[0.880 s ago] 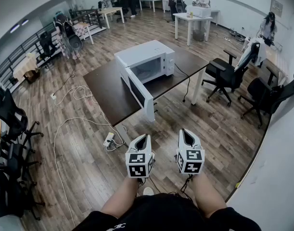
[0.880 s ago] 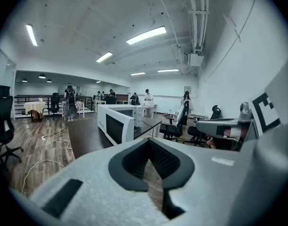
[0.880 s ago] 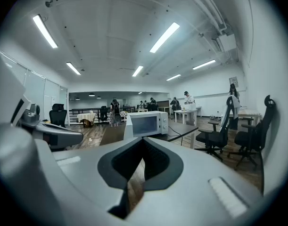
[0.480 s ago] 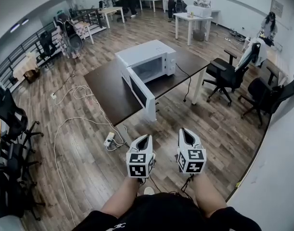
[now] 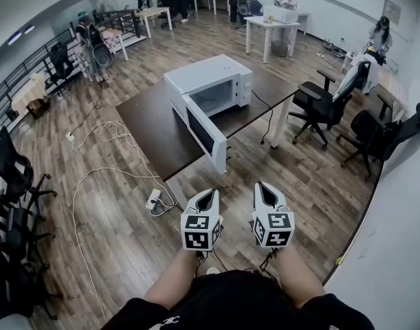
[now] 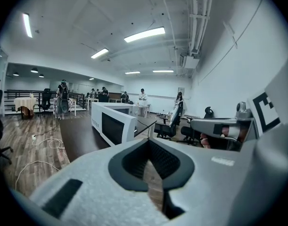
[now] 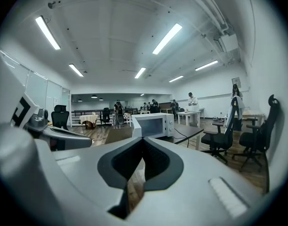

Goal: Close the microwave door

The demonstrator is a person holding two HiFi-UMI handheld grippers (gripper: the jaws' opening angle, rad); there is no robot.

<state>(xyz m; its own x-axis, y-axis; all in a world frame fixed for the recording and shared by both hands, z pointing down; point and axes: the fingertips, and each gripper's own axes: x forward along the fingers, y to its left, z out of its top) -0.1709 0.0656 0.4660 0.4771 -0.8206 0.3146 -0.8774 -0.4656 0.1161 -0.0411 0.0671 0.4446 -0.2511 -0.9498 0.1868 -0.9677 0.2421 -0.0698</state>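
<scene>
The left gripper (image 5: 207, 195) and the right gripper (image 5: 262, 186) are held side by side, each clenched with its jaw tips brought together on nothing. Well ahead of them the microwave (image 5: 208, 86) is set on a dark table (image 5: 151, 126), its door (image 5: 204, 133) swung wide open. A black cord (image 5: 264, 119), seemingly the microwave's, is draped over the table's edge.
</scene>
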